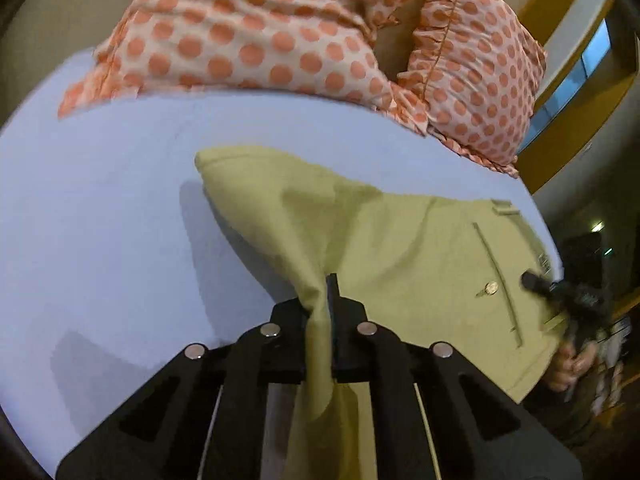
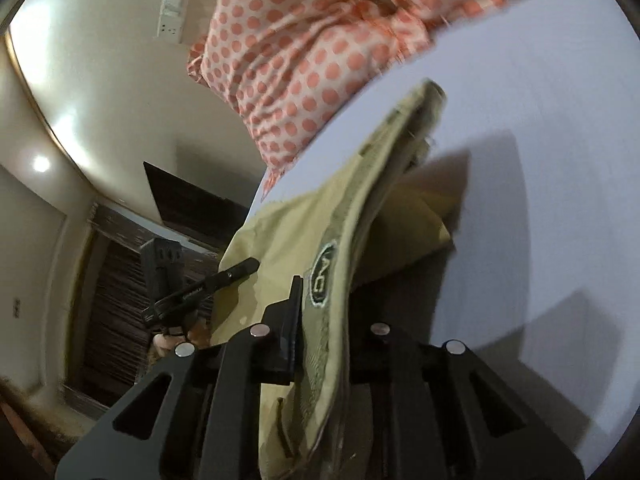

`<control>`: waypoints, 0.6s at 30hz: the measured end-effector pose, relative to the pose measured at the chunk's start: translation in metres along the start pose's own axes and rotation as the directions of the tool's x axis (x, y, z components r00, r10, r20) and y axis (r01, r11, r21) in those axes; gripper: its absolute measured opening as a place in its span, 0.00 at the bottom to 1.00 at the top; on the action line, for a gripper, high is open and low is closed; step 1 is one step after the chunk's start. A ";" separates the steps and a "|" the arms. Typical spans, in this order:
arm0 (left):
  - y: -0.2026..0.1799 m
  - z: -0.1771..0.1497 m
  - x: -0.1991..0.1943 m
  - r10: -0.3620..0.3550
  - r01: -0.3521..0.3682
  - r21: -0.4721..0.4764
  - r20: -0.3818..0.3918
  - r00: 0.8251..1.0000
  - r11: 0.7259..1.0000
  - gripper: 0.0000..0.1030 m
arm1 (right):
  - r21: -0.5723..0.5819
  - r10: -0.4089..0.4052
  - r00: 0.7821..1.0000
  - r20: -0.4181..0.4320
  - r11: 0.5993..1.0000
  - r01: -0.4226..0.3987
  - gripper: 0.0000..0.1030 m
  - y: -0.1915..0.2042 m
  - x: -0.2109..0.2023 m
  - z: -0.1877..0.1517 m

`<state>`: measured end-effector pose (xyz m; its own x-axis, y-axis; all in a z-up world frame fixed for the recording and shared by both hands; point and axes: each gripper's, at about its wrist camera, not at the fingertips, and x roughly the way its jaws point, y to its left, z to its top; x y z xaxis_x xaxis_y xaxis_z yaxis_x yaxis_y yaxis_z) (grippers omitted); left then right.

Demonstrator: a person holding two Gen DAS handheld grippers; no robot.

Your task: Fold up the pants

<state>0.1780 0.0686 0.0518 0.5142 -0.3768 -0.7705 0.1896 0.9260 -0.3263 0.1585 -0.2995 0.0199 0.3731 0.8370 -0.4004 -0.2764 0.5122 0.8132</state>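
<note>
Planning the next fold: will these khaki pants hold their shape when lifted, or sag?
Likely floppy: the pants bunch into a narrow twist at the left gripper and drape below. The waistband in the right gripper looks thicker, probably firmer. Probably light.

Left gripper (image 1: 320, 300): matte black body, two angular fingers, four round silver fasteners behind the fingers, triangular cut-outs to either outer side. Right gripper (image 2: 320, 312): identical black build, four silver fasteners, pale rods running rearward behind the fingers.
</note>
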 end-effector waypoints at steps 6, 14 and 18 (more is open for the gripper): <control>-0.023 0.068 0.029 0.122 -0.127 0.035 0.120 0.985 0.991 0.07 | -0.029 -0.121 0.984 0.128 0.992 0.125 0.15 0.009 -0.001 0.066; -0.016 0.067 0.024 0.323 -0.329 -0.002 0.191 0.927 0.944 0.25 | 0.059 -0.527 0.823 0.213 0.848 0.527 0.52 -0.024 -0.014 0.066; -0.033 0.038 -0.013 0.080 -0.087 0.022 0.223 0.971 0.996 0.39 | -0.031 -0.338 0.906 0.255 0.933 0.357 0.52 0.002 -0.026 0.054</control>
<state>0.1970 0.0440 0.0927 0.7015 -0.2871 -0.6523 0.1625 0.9556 -0.2458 0.1962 -0.3301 0.0549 0.6570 0.5359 -0.5303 -0.1521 0.7831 0.6030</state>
